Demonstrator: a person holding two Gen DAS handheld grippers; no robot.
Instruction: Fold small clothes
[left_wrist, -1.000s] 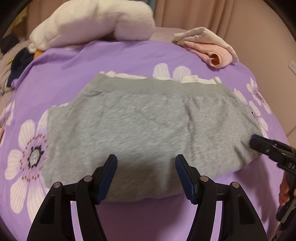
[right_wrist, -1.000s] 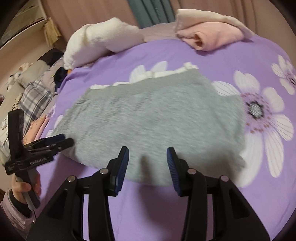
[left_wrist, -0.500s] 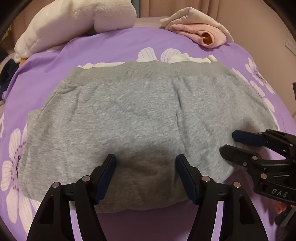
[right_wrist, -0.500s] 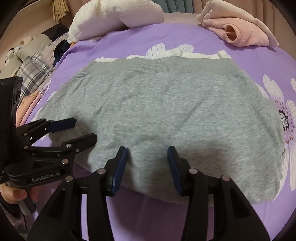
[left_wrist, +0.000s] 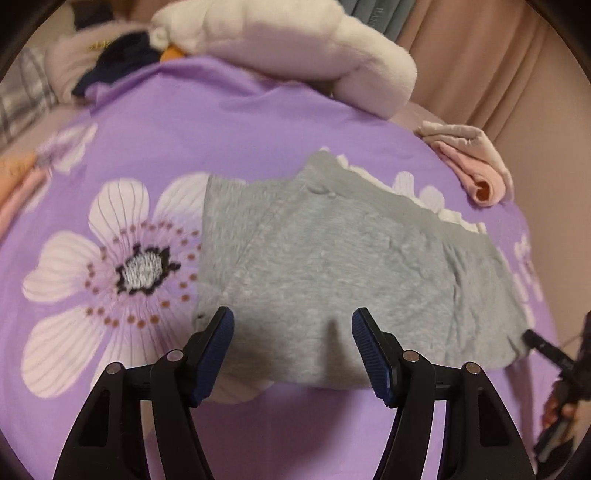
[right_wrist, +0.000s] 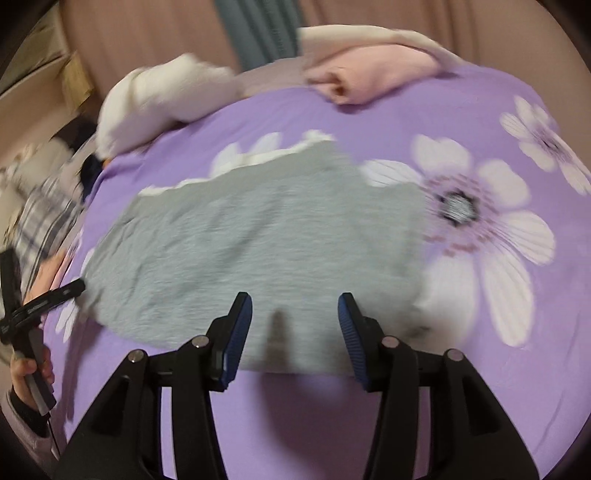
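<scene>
Two grippers hang over the near edge of a gray garment (left_wrist: 332, 266), each with its blue-padded jaws spread wide and nothing between them: the left gripper (left_wrist: 292, 354) in its own view, the right gripper (right_wrist: 295, 332) in its own. The gray garment lies flat on the purple flowered bedspread (left_wrist: 184, 140), folded over at one side, its near hem crossed by the fingers' shadows. A white frilled edge (left_wrist: 436, 208) peeks out from under its far side; what that belongs to is hidden. The right wrist view is smeared with motion blur, so the cloth's texture is hard to read. Farther back sits a folded pink and cream pile (left_wrist: 476, 170), probably clothes, and a white plush toy (left_wrist: 295, 48), cut off at the frame's top.
</scene>
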